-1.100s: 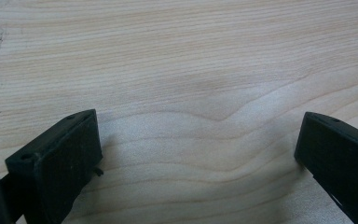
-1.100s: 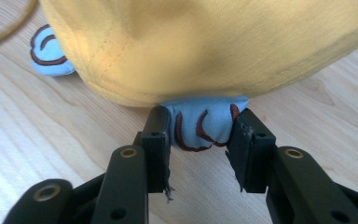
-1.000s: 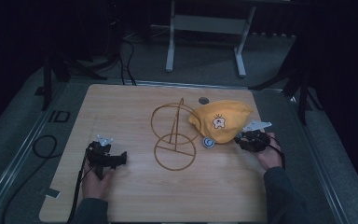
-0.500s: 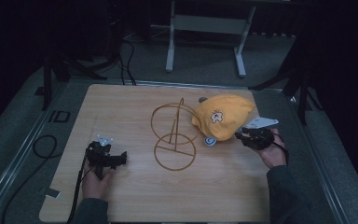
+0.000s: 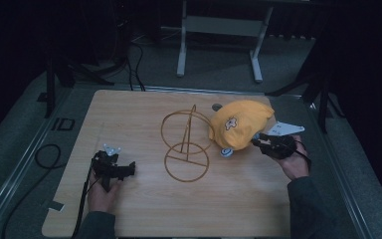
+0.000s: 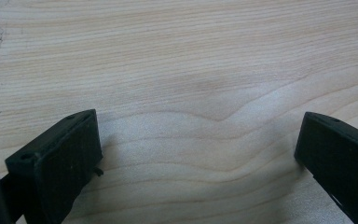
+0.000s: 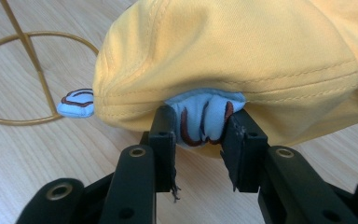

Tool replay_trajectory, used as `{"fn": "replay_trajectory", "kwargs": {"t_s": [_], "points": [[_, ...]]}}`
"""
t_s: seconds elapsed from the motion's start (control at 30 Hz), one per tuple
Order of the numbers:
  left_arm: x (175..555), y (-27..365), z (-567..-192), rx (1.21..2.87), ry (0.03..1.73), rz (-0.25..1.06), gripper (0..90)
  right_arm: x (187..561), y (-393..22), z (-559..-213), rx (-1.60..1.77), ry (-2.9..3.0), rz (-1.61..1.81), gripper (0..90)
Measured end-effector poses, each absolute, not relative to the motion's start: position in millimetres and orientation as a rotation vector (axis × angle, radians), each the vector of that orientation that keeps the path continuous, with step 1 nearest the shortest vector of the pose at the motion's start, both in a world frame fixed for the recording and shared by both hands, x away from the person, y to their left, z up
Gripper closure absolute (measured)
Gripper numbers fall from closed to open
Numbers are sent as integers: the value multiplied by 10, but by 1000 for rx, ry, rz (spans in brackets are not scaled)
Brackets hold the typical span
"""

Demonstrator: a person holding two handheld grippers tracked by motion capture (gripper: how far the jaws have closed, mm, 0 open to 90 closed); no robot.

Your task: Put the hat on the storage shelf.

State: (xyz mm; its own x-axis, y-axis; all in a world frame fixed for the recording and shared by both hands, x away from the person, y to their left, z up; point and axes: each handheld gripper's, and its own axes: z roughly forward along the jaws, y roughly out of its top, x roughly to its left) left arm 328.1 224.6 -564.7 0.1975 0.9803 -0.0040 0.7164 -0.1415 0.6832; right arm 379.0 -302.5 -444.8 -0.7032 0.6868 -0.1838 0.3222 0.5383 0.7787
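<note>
A yellow cap [image 5: 241, 124] with a small figure on its front lies at the right of the wooden table [image 5: 129, 109], touching a gold wire stand [image 5: 186, 149] made of two rings and a post. My right gripper [image 5: 257, 142] is shut on a bunched light-blue piece [image 7: 203, 116] at the edge of the cap [image 7: 242, 51]; its jaws have just been closing on that piece. A second blue flap [image 7: 77, 103] sticks out beside the wire stand [image 7: 28, 42]. My left gripper [image 5: 129, 169] rests low at the front left, open over bare wood [image 6: 198, 140].
A small grey disc [image 5: 217, 106] lies behind the cap. Beyond the table's far edge stands a grey metal frame [image 5: 219, 25]. Cables [image 5: 45, 154] lie on the dark floor at the left. Metal rails run along the table's sides.
My right gripper has risen a little with the cap's edge in it, and the cap's right side has lifted with it. The left gripper has stayed put.
</note>
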Motion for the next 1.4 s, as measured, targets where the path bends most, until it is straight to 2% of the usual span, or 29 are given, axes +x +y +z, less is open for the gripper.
{"fn": "replay_trajectory", "kwargs": {"t_s": [0.67, 1.0, 1.2, 1.4], "points": [[3281, 2245, -5647, 1921, 1578, 619, 4, 3626, -3115, -4130, 818, 2303, 1287, 675], [3281, 2246, -5647, 1923, 1577, 618, 4, 3892, -3265, -4306, 1083, 2310, 1334, 638], [3281, 2246, -5647, 1924, 1577, 618, 4, 3982, -3404, -4363, 1224, 2249, 1166, 589], [3281, 2246, -5647, 1924, 1577, 618, 4, 3964, -3435, -4414, 1212, 2286, 1010, 544]]}}
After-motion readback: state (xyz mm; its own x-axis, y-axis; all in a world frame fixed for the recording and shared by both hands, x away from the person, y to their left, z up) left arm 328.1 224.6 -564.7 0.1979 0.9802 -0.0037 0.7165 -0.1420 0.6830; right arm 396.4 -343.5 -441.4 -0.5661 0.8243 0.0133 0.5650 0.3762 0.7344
